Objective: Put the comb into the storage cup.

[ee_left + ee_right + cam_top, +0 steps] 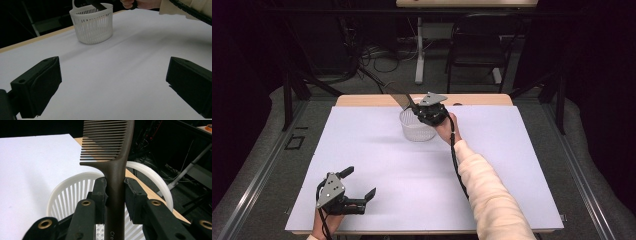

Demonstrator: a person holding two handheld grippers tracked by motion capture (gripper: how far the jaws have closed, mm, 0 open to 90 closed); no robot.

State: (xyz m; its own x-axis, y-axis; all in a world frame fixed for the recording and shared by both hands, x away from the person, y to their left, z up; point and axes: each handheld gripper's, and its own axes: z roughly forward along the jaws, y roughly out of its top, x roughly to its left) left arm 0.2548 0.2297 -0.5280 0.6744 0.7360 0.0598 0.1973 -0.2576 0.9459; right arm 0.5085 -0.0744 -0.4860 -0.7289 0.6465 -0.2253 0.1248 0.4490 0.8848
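While the comb (113, 170) is clenched in the right tongs (115, 192) above the basket (417, 127), lowering and release are judged next; the left tongs (357, 186) are spread, empty.

Table brightly lit, surroundings dark; soft shadows, slight blur.

Right sleeve (492, 195): cream, ribbed knit. Each hand-held gripper (343, 196) black, grey triangular top plate, brass-ringed screw holes, black corrugated cable.
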